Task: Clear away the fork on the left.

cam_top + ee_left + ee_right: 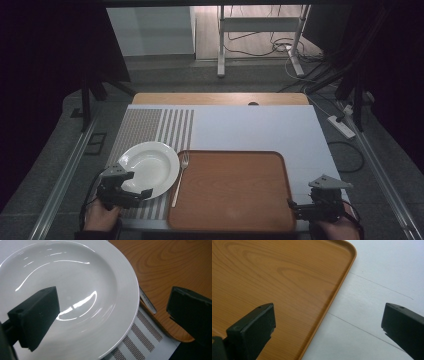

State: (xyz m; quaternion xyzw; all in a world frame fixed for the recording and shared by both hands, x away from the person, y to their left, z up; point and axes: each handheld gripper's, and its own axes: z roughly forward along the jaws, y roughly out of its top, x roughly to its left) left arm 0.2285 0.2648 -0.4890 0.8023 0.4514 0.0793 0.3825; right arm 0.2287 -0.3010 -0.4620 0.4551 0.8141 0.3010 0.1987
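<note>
Nearest to the person, the left gripper [131, 194] hangs with its jaws spread wide over the near rim of the white plate [150, 167], one jaw above the bowl of the plate and the other out past its rim, pinching nothing. The right gripper [299, 210] stands at the near right corner of the wooden tray [232, 187], jaws also spread and empty, one over the wood and one over the white desk [260, 127]. The plate lies on a striped placemat [150, 127], just beside the left edge of the tray. I think the glazed rim is slippery, so a shallow grip may let the plate slide or tip. The fork [182, 175] lies between the plate and the tray, resting on the tray's edge; moving the plate toward the tray could push it. Farther away, cables and a metal frame [260, 35] stand on the floor behind the desk.
</note>
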